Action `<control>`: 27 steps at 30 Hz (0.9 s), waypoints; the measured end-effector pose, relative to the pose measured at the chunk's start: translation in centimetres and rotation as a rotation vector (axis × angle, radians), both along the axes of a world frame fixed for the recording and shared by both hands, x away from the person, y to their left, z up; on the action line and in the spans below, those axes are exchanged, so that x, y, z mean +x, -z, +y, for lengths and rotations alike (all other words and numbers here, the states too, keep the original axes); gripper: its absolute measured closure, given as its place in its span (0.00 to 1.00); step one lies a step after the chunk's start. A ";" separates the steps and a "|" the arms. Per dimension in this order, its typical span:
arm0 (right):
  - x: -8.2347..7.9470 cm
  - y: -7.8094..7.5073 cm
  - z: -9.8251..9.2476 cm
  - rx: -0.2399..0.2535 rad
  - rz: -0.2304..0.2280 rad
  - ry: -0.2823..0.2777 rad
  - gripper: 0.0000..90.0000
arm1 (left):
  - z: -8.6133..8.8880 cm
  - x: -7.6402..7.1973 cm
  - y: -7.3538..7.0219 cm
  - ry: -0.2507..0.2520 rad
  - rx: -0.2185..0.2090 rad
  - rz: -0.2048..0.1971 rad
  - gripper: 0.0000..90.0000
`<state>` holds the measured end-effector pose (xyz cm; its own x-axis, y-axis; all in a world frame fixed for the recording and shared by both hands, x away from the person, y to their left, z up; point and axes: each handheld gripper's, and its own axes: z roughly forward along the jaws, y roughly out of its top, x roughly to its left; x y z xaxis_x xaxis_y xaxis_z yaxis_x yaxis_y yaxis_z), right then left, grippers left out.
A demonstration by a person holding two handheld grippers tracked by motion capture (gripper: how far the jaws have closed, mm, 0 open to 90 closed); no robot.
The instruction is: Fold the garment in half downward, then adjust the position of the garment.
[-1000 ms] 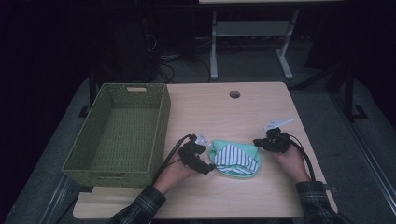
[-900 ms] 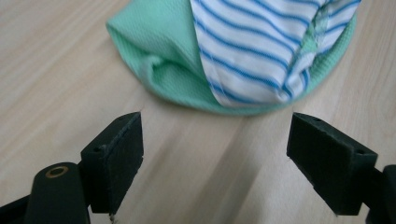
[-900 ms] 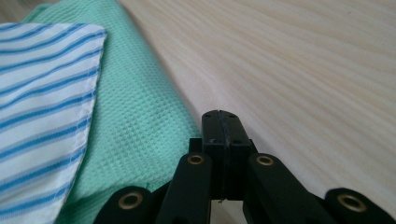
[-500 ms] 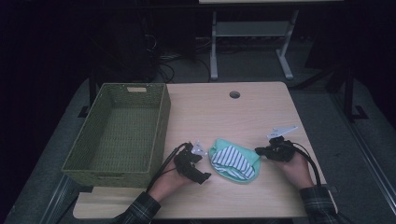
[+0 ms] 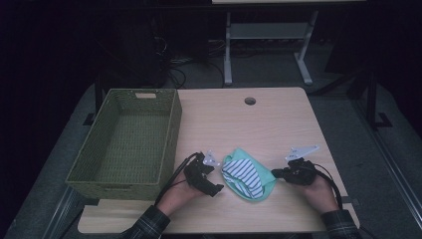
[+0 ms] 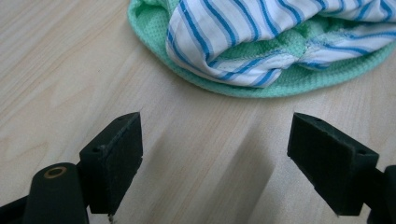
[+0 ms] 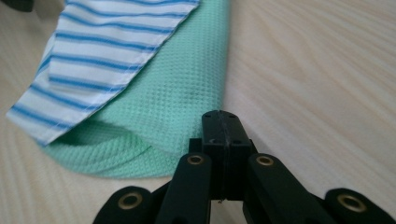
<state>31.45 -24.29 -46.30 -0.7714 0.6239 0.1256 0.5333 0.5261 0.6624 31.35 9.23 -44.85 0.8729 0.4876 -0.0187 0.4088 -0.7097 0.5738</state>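
A small bundle of cloth [image 5: 247, 176], mint-green waffle fabric wrapped around a white piece with blue stripes, lies folded on the pale wooden surface [image 5: 259, 124], toward the six o'clock edge and a little right of its middle. At the bundle's nine o'clock the left tongs [image 5: 211, 175] sit just beside it with the jaws spread wide and nothing between them. At its three o'clock the right tongs [image 5: 276, 173] have their jaws pressed tight together, tips right at the green hem; whether any fabric is pinched there I cannot tell. A woven olive basket [image 5: 171, 124] stands empty at the surface's nine o'clock side, well apart from the cloth, and a round cable hole [image 5: 250, 101] sits near twelve o'clock. The work in hand looks like folding or gathering the bundle; to do it well, the left tongs would likely need to slide low under the near hem and take both layers together, while the right steadies the far side so the stripes do not slip out. The left gripper view [image 6: 275, 42] shows bare wood between the open jaws and the hem. The right gripper view [image 7: 177, 93] shows the waffle weave and the doubled green edge, too fine for the high view, which alone places the basket.
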 end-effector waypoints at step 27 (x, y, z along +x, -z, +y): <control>0.0 1.0 -4.1 -0.038 -0.128 0.318 0.36 | -1.5 -0.9 -1.8 0.043 -0.059 0.002 0.19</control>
